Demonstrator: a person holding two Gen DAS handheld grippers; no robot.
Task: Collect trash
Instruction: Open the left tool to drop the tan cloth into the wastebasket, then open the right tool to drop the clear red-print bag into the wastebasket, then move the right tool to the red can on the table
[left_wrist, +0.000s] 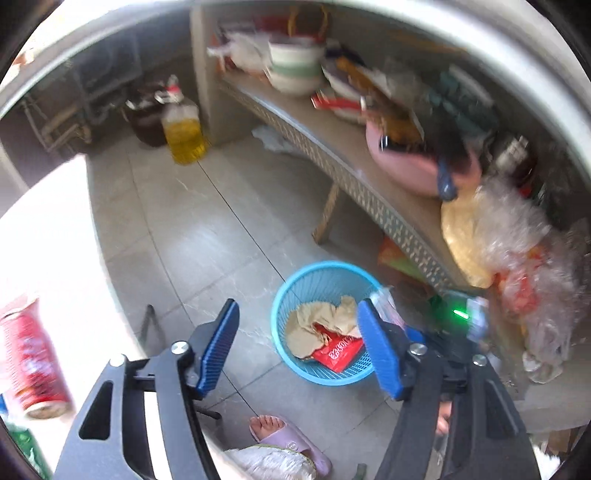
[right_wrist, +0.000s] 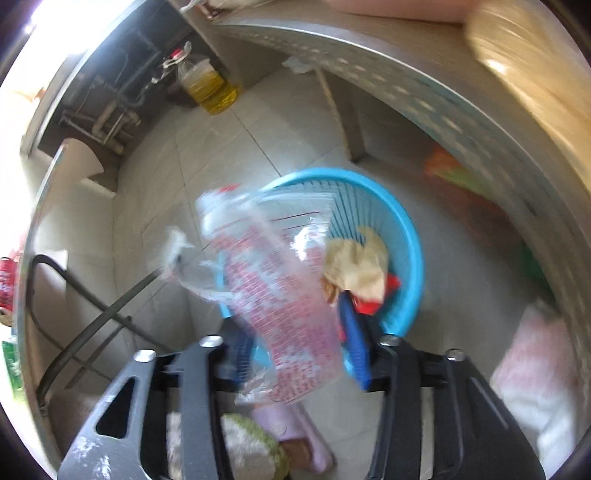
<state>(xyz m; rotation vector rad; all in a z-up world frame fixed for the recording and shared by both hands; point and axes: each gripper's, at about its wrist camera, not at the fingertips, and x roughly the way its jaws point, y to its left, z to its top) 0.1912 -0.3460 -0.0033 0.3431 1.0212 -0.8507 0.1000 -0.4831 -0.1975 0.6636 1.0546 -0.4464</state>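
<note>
Left wrist view looks steeply down on a tiled floor, where a blue basket (left_wrist: 295, 295) stands beside a low table (left_wrist: 314, 122). Crumpled brown paper (left_wrist: 317, 325) and a red wrapper (left_wrist: 338, 350) lie inside the basket. The left gripper (left_wrist: 299, 350) hangs above the basket with its blue jaws spread wide and nothing between them. Bowls (left_wrist: 295, 62), a pink basin (left_wrist: 410, 166) and plastic bags (left_wrist: 517, 236) crowd the tabletop. A bottle of yellow oil (left_wrist: 183, 133) stands on the floor at the back, and a red can (left_wrist: 29, 362) sits on the bright surface at the left edge. A foot in a lilac slipper (left_wrist: 284, 439) shows at the bottom.

Right wrist view looks down on the same basket (right_wrist: 406, 236) by the table's patterned edge (right_wrist: 424, 92). A clear plastic wrapper with red print (right_wrist: 280, 291), blurred, hangs over the basket's near rim and hides that rim. The right gripper (right_wrist: 291, 354) has its jaws apart with the wrapper between them; whether the pads touch it, I cannot tell. Dark metal chair legs (right_wrist: 92, 306) cross the floor on the left, and the oil bottle (right_wrist: 208, 88) stands farther back.
</note>
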